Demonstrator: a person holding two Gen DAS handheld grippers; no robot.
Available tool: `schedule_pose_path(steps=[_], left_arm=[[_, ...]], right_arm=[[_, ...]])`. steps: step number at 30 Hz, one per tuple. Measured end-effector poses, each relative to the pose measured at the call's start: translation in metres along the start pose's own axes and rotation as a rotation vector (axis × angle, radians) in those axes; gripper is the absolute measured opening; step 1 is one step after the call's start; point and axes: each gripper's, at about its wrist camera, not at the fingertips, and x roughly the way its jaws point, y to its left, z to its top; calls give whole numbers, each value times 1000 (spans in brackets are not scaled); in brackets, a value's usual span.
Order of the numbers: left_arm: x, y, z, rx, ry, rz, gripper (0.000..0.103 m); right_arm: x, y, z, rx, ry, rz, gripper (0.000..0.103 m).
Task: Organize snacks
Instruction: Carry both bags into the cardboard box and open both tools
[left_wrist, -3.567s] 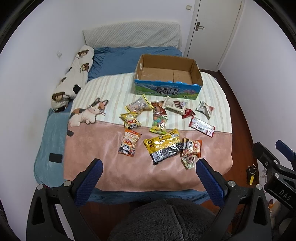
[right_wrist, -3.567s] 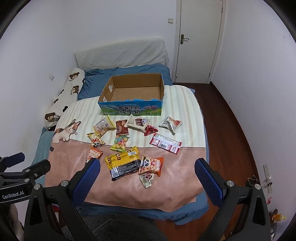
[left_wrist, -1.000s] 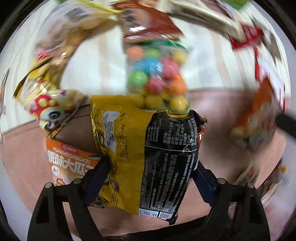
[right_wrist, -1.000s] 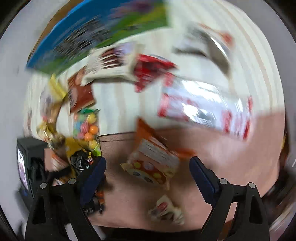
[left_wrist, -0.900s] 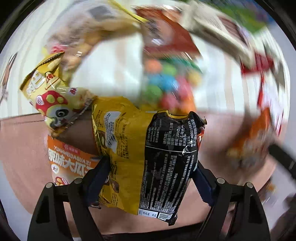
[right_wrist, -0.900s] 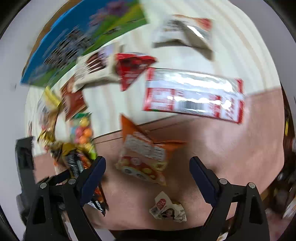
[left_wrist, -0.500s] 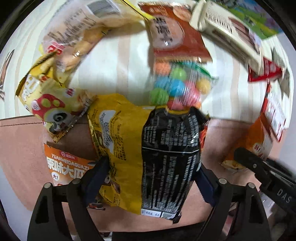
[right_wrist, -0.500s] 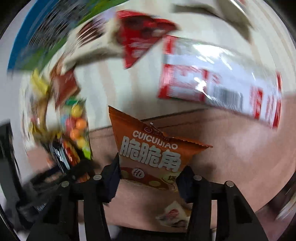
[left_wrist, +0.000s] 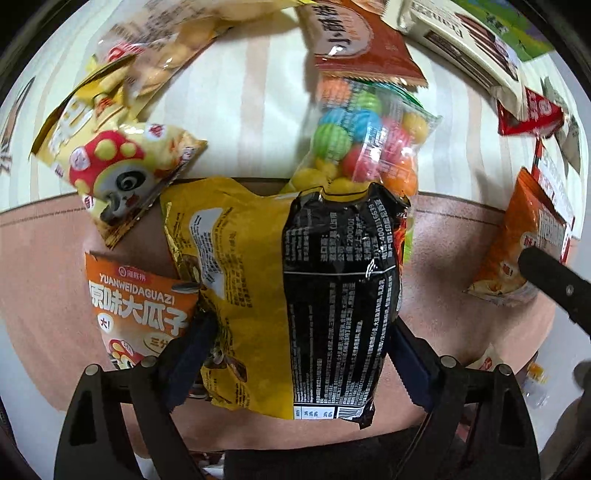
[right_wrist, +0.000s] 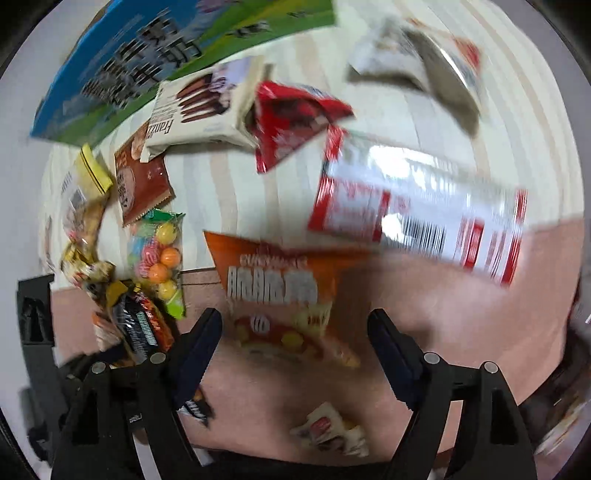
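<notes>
Sunflower seed bag (left_wrist: 295, 291) is sitting gripped between your left gripper (left_wrist: 297, 354) fingers, long axis pointing away; your right gripper (right_wrist: 295, 343) is gaping around the orange chip bag (right_wrist: 280, 291).

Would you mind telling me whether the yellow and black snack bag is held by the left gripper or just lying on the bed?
Held. The left gripper has its fingers pressed against both sides of the yellow and black bag.

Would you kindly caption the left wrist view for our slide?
Left gripper fingers clamp the yellow-and-black snack bag among scattered snacks on the bed.
</notes>
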Motion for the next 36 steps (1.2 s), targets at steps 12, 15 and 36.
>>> schedule_pose_path(steps=[12,15,36], left_arm=[[-24,6,-55,-23,-131,65,85],[-29,0,-65,-15,-148,63,85],[-240,-23,-49,72,-449,-47,85]], right_arm=[[30,12,-11,-39,-11,-7,48],[3,-1,-10,-59,-19,10,48],[-175,43,60,-242,-221,186,47]])
